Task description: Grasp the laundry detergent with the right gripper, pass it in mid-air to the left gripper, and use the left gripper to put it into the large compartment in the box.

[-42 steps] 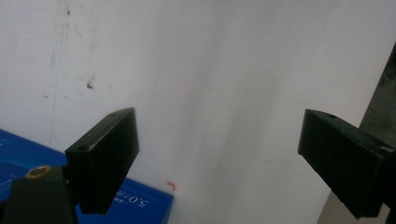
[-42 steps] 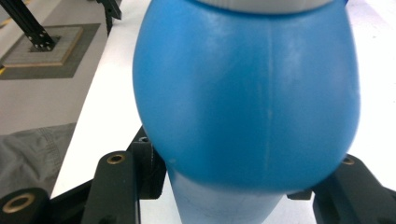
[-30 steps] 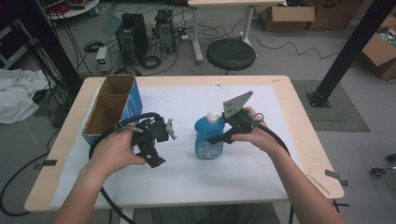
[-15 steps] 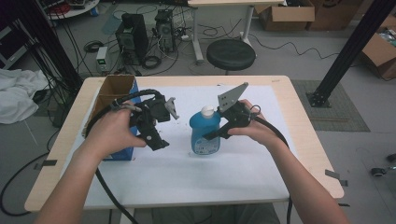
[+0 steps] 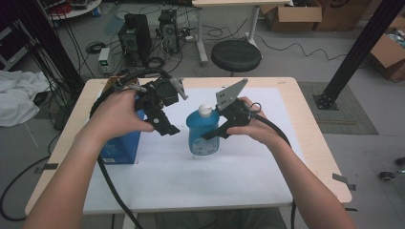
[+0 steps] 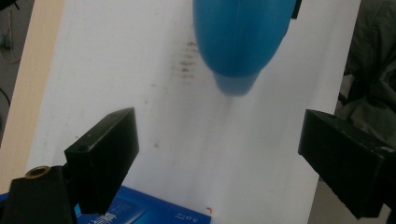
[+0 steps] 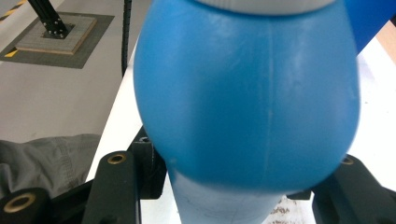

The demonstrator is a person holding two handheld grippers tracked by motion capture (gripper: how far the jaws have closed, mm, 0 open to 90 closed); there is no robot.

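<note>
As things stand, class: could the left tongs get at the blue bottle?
Probably yes. The left tongs are open beside the blue bottle, with bare white table cover between them, though the right tongs already grip it.

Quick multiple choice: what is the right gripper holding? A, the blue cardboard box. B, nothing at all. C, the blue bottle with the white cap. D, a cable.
C: in the high view the right gripper is clamped on the side of the blue bottle, and in the right gripper view the bottle's body sits between the black jaws.
</note>
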